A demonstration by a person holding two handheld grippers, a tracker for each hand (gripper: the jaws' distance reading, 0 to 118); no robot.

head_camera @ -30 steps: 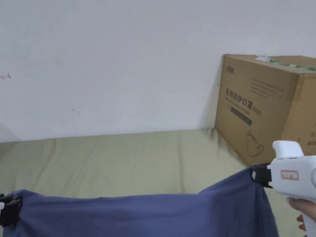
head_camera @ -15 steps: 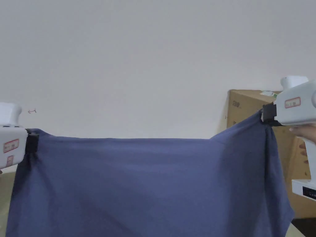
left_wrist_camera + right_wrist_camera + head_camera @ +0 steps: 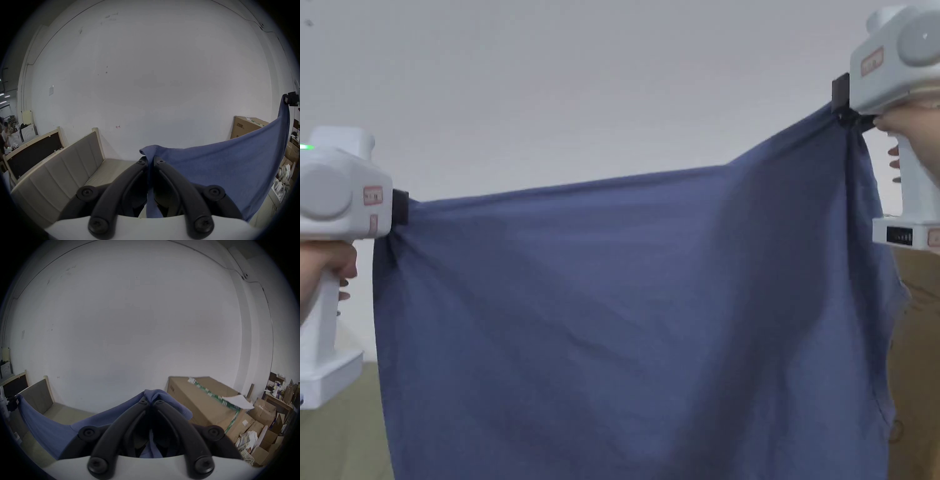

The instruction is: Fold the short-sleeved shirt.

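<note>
blue shirt [image 3: 625, 325] lifted higher, both grippers clamped, hem cut off below

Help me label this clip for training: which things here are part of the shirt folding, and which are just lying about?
Part of the job:
blue shirt, held up spread
left gripper, shut on one top corner
right gripper, shut on the other
bed surface below

Lying about:
big cardboard box
smaller boxes and papers
padded headboard

A bed [image 3: 103, 172] with an olive-green sheet is standing against the white wall [image 3: 146, 81], a padded headboard [image 3: 65, 168] rising at its end. A cardboard box [image 3: 203, 402] is sitting by its far side.
</note>
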